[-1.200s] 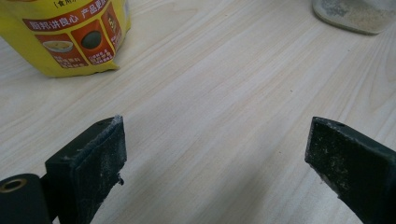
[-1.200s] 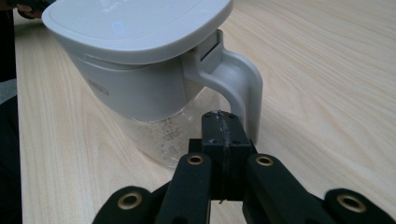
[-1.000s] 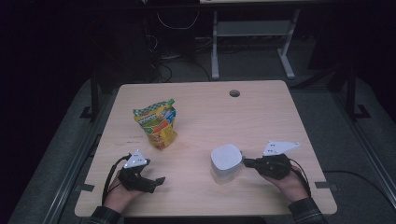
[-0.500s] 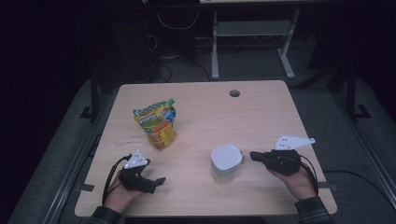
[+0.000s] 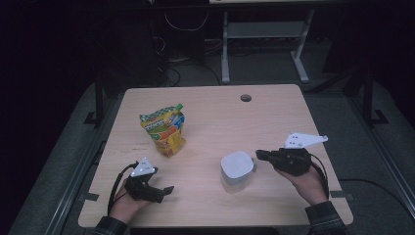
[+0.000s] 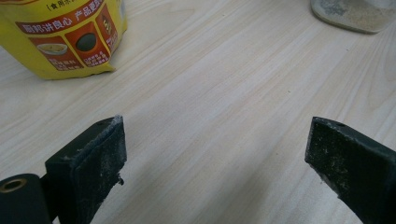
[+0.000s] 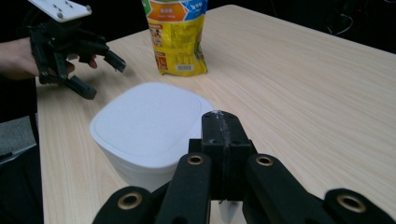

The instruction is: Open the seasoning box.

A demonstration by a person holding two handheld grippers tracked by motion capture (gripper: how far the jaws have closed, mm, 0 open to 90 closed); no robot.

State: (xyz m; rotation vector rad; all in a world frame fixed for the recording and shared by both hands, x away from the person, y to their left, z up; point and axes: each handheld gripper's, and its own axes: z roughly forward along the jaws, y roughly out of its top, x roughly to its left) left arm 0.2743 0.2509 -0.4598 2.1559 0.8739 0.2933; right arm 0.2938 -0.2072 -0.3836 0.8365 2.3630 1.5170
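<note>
On the near half of the wooden table (image 5: 274,117), your right gripper (image 5: 261,154) hangs just beside the white container (image 5: 237,167), with its tips pointing at the lid's right edge. Its jaws are pressed fully together, and nothing is between them (in the right gripper view you can see the two black pads meeting as one block). From the high view I cannot tell if the tips touch the container or stay a little apart from it. The container stands upright on the table, near the front edge and slightly to the right of the middle, and its white lid is on. Your left gripper (image 5: 162,191) rests low at the front left corner of the table, and its jaws stand wide apart with only bare wood between them. The yellow snack bag (image 5: 164,130) stands upright on the left side of the table, behind the left gripper and well apart from the container. In the left gripper view, the bottom of the bag is at the upper left, and the container's base is at the upper right.
</note>
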